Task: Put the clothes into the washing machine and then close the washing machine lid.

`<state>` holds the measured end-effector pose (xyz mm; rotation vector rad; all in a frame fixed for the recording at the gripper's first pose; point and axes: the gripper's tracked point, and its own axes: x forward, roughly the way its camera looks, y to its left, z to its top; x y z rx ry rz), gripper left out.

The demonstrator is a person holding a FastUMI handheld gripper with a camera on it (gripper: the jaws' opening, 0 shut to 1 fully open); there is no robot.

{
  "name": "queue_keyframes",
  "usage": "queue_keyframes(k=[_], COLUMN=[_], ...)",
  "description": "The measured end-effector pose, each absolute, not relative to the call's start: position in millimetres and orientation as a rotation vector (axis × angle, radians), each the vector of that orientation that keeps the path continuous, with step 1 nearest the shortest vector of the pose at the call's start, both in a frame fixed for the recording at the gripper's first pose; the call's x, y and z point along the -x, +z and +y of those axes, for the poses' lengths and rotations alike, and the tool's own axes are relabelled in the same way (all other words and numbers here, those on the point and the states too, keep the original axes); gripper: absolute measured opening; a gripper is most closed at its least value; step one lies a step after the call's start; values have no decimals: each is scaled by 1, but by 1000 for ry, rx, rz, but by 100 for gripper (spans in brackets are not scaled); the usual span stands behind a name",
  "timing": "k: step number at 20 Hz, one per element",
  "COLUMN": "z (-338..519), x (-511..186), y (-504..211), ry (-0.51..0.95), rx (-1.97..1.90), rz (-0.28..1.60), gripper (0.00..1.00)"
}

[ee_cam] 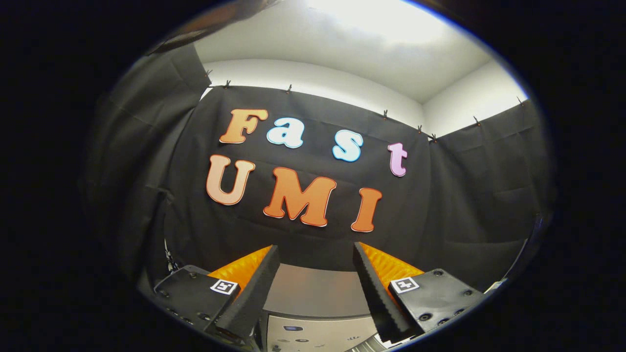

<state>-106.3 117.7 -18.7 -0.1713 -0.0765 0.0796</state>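
Observation:
My gripper (315, 254) is open, its two fingers spread wide with nothing between them. It is raised and faces the black cloth wall of the booth. Low down between the fingers shows the top of the washing machine (313, 293), a grey flat surface. Below it lies a paler strip with small marks, the control panel (318, 335). From here I cannot tell how the lid stands.
Black cloth walls (464, 205) close the booth at the back and on both sides. Above them are a white wall and a bright ceiling (371, 44).

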Motion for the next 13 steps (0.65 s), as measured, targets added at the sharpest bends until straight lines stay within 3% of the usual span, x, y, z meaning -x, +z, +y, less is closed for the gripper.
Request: queue_keyframes(k=[13], z=[93], x=[120], y=[-19], ry=[32], rx=[86], rz=[-84], gripper=[98])
